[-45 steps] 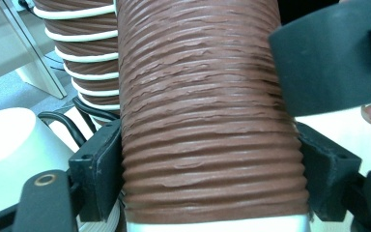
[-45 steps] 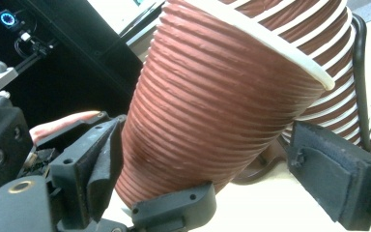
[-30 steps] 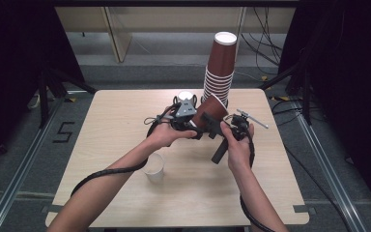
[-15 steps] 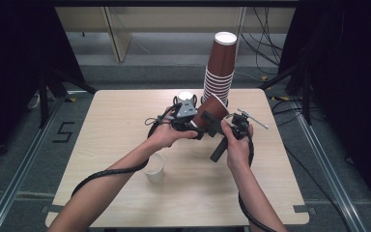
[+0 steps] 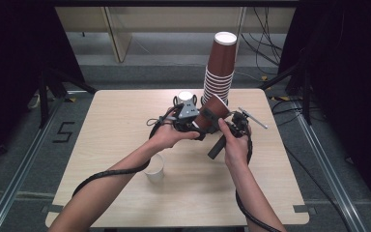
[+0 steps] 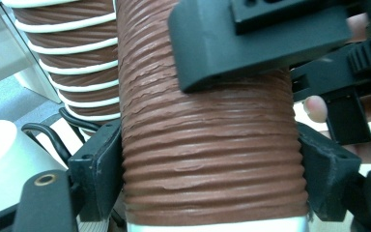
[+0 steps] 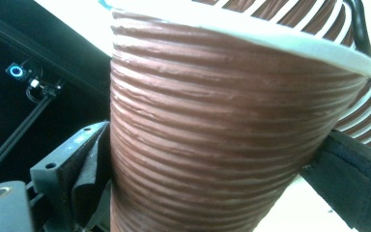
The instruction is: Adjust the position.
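A ribbed brown paper cup (image 5: 211, 114) is held tilted above the far middle of the bench (image 5: 101, 145), just in front of a tall stack of brown cups (image 5: 221, 67) standing at the bench's far edge. Both tongs are on this one cup. In the left gripper view the left tongs (image 6: 212, 176) clamp the cup (image 6: 207, 145) across its body near the white rim, the two black jaws pressed flat against the ribbed wall on either side. In the right gripper view the right tongs (image 7: 212, 183) straddle the cup (image 7: 212, 145) at a wider part, one jaw at the lower left against the wall, the other at the lower right touching its flank; these jaws stand about as wide as they go and have just been closing a little on the cup between them. From above, the left tongs (image 5: 186, 121) meet the cup from the left and the right tongs (image 5: 227, 126) from the right, the hands close together. A small white cup (image 5: 155, 166) stands upright on the bench nearer the person, left of centre, well apart from the held cup. Another white cup (image 5: 185, 96) sits just beyond the left tongs.
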